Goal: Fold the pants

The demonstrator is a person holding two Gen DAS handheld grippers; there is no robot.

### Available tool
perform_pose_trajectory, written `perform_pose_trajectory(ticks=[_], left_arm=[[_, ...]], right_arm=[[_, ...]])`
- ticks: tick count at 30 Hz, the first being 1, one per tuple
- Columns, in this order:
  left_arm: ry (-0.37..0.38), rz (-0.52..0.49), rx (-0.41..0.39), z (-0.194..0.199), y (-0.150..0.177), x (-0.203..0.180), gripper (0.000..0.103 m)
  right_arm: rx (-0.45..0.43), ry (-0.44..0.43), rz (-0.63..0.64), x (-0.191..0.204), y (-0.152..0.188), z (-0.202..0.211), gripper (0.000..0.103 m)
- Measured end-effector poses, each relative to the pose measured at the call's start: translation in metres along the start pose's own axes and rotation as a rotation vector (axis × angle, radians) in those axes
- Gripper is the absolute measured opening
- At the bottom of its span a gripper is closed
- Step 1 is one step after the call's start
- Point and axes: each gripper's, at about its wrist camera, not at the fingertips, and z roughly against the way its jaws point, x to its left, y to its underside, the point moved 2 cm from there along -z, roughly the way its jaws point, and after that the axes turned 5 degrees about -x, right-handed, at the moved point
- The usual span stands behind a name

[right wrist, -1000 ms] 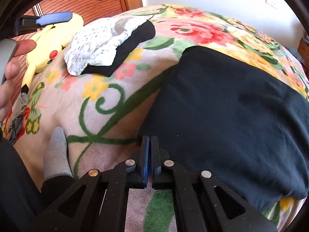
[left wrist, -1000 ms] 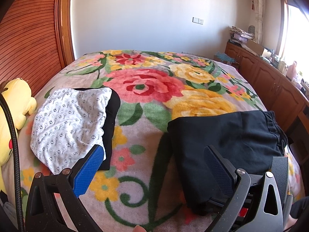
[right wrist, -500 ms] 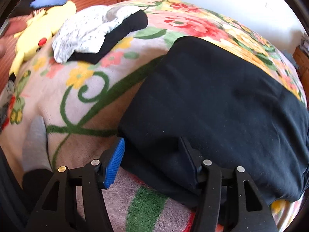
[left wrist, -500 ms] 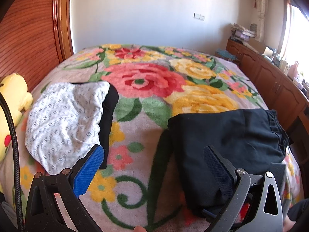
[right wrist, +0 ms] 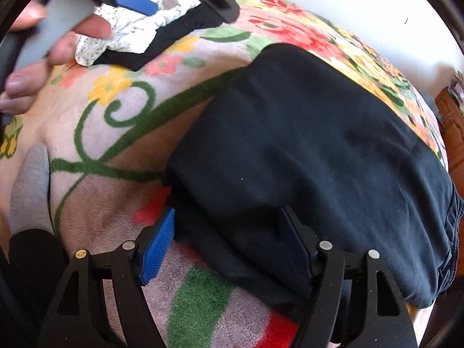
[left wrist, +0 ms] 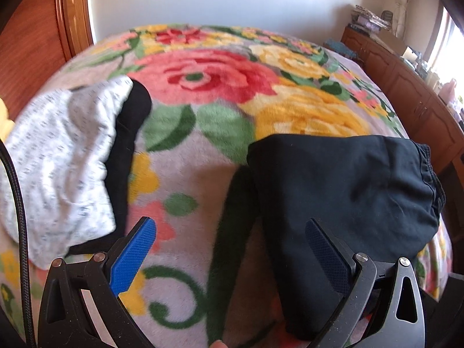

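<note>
The black pants (left wrist: 342, 191) lie folded in a thick flat pile on the flowered blanket (left wrist: 203, 81), waistband to the right. My left gripper (left wrist: 232, 252) is open, held above the blanket just left of the pile's near edge; its right pad overlaps the pants in view. In the right wrist view the pants (right wrist: 319, 145) fill the centre. My right gripper (right wrist: 229, 246) is open, its jaws straddling the near left corner of the pile without closing on it. The left gripper (right wrist: 136, 3) and the hand holding it show at the top left there.
A second folded stack, white patterned cloth (left wrist: 61, 156) over black cloth, lies at the left of the bed. A yellow plush toy (left wrist: 5, 116) sits at the far left edge. A wooden headboard (left wrist: 32, 40) stands behind it; wooden cabinets (left wrist: 411, 92) line the right wall.
My right gripper has opened from shut and moved forward so its jaws stand around the pants' near left corner. My left gripper stayed open and came lower and closer to the bed.
</note>
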Motion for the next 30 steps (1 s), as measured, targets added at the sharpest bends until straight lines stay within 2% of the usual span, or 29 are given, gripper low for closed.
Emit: perform_pose_trajectory(ticks=[4,10,16,17,18,19,20,21,22,27,29,30], left_arm=[[0.017,0.031,0.042,-0.025,-0.005,0.008,0.102],[0.089,0.098,0.117,-0.063,-0.007,0.014,0.102],[0.128,0.122,0.154,-0.089,-0.01,0.015,0.102],[0.137,0.126,0.159,-0.093,-0.01,0.015,0.102],[0.147,0.13,0.165,-0.095,-0.01,0.015,0.102],[0.157,0.134,0.172,-0.098,-0.01,0.014,0.102],[0.165,0.14,0.178,-0.101,-0.01,0.014,0.102],[0.175,0.147,0.185,-0.105,-0.01,0.014,0.102],[0.186,0.156,0.195,-0.108,-0.01,0.014,0.102],[0.259,0.212,0.243,-0.123,-0.008,0.014,0.097],[0.304,0.241,0.251,-0.124,-0.007,0.013,0.092],[0.322,0.255,0.252,-0.125,-0.008,0.012,0.085]], right_arm=[[0.01,0.023,0.052,0.008,0.004,-0.006,0.081],[0.022,0.052,0.076,0.009,0.003,-0.021,0.09],[0.012,0.101,0.133,0.011,0.001,-0.032,0.093],[0.014,0.101,0.136,0.011,0.001,-0.032,0.09],[0.015,0.106,0.141,0.01,0.001,-0.033,0.076],[0.013,0.126,0.146,0.008,0.001,-0.032,0.057],[0.012,0.158,0.147,0.004,0.0,-0.031,0.05],[0.009,0.158,0.131,0.0,-0.002,-0.029,0.038],[0.003,0.148,0.107,-0.005,-0.003,-0.026,0.032],[-0.074,0.129,0.042,-0.018,-0.012,-0.002,0.029],[-0.091,0.113,0.012,-0.023,-0.014,0.004,0.029],[-0.096,0.108,0.003,-0.025,-0.015,0.006,0.029]])
